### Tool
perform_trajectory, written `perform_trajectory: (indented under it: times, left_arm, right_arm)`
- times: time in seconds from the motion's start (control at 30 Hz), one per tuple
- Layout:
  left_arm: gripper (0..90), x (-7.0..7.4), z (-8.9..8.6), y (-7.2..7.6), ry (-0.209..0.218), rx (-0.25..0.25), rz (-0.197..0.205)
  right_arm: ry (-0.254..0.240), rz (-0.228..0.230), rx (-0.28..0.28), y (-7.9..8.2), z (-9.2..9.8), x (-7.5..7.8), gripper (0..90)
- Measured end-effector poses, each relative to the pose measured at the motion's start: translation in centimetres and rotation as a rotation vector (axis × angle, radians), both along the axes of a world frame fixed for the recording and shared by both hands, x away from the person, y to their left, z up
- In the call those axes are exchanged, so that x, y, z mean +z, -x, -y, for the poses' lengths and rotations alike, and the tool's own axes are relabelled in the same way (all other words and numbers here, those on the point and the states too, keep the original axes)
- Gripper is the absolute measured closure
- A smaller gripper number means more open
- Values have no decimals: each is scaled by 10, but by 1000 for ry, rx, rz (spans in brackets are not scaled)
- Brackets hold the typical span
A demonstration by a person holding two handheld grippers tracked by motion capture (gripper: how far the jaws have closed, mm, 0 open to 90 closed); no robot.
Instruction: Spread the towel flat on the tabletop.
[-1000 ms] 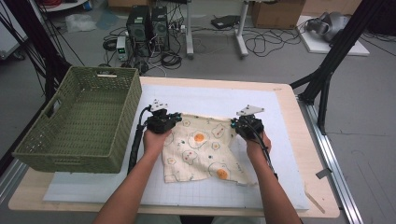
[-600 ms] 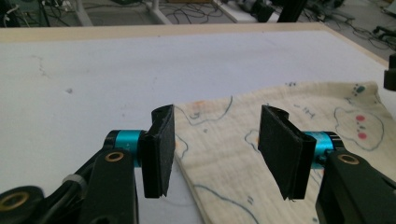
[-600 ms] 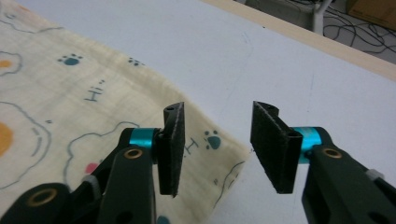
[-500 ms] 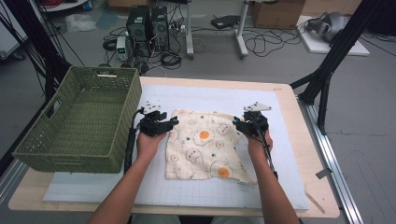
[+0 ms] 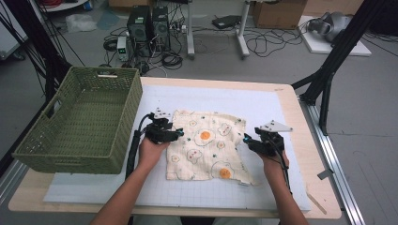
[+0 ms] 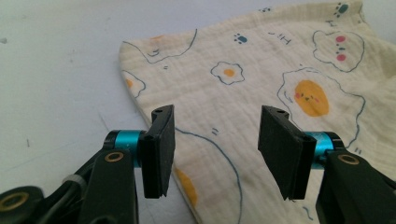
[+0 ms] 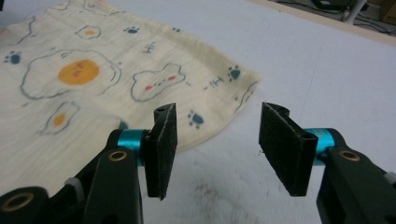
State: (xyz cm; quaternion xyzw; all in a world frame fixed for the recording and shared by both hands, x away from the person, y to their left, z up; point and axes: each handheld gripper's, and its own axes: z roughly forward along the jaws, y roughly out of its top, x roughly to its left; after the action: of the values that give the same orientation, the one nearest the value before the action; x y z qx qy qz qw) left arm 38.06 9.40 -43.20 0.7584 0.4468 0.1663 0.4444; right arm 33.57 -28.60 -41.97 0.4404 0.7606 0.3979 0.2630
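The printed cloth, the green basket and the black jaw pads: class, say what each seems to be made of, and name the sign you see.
Printed cloth: probably soft cotton gauze, matt; fine crinkled weave, limp edges.
Green basket: seemingly woven plastic or dyed wicker; regular lattice, even olive colour.
Jaw pads: apparently rubber or foam, dull black; thick slabs with a slightly grainy face.
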Motion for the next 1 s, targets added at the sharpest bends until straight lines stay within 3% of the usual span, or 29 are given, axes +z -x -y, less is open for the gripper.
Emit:
perform_trajectory:
  times: [0.17, 0.3, 0.4, 0.43, 0.5, 0.53, 0.63, 0.77, 0.9, 1.0]
  left_arm:
    - [487, -11, -4, 7, -10, 4, -23]
    - [481, -17, -3, 15, -27, -18, -60]
    - [477, -17, -2, 21, -48, -32, -43]
    - [528, -18, -2, 23, -66, -46, -30]
    - [725, -18, -2, 28, -145, -71, 26]
    - [859, -18, -5, 28, -130, -79, 19]
    - [866, -17, -14, 27, -118, -44, 15]
    - [865, -17, -32, 26, -90, 15, 12]
    - [835, -14, -41, 29, -66, 12, 22]
    - [734, -12, -43, 31, -44, 9, 18]
  right_arm:
    - [0, -10, 17, 22, 7, -8, 465]
    - [-25, -7, 23, 28, 10, -6, 460]
    - [-50, -10, 35, 28, 10, -6, 431]
    - [-50, -12, 40, 28, 10, -6, 430]
    - [-48, -17, 44, 27, 7, -7, 430]
    - [-44, -22, 45, 27, 6, -7, 430]
    - [-41, -32, 46, 26, 3, -9, 431]
    - [-46, -60, 39, 23, 0, -14, 438]
    - [-59, -82, 49, 19, -12, -17, 442]
    - [-38, -83, 69, 14, -25, -17, 447]
